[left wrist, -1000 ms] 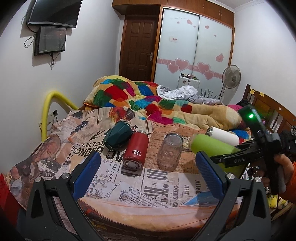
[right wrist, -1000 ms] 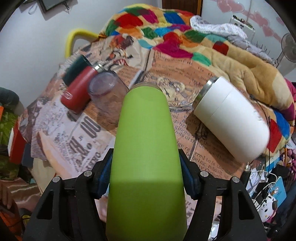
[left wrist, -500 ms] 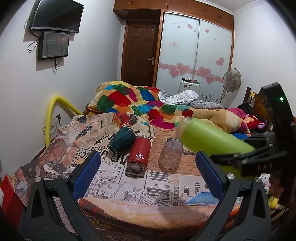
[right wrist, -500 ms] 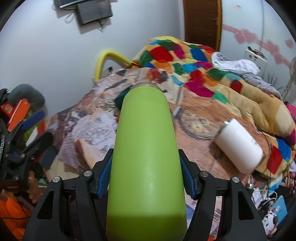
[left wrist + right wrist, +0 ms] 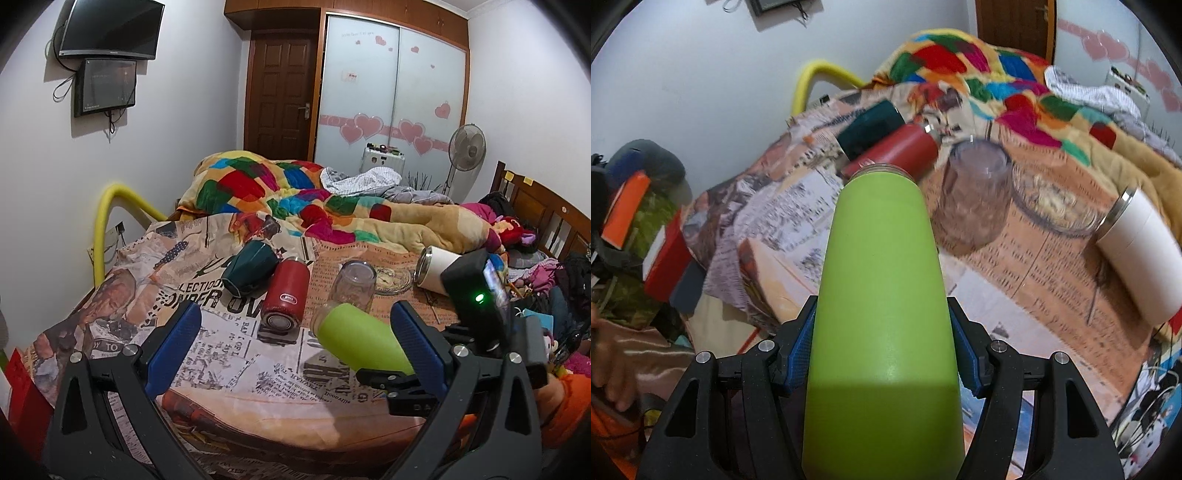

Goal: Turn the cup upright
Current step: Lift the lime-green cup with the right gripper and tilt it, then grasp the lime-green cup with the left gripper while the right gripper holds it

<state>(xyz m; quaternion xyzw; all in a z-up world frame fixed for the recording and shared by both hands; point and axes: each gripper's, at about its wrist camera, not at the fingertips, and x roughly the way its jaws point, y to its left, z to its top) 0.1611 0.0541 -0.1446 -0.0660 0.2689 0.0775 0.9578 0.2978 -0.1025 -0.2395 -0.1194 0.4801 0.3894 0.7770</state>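
The green cup (image 5: 882,295) has dropped lower since a moment ago, its mouth now tipped toward the bed (image 5: 229,373). It sits pinched between the right hand-held gripper (image 5: 882,363)'s pads, while the left hand-held gripper (image 5: 291,347) hangs spread wide, holding nothing.

The lime-green metal bottle (image 5: 882,314) runs off the right wrist view's bottom edge, base unseen. Motion blur smears the clear glass jar (image 5: 975,199) and white steel-rimmed tumbler (image 5: 1137,254).

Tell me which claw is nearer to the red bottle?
Right. The right claw holds the green bottle, whose mouth almost reaches the red bottle. The left claw is open, farther back.
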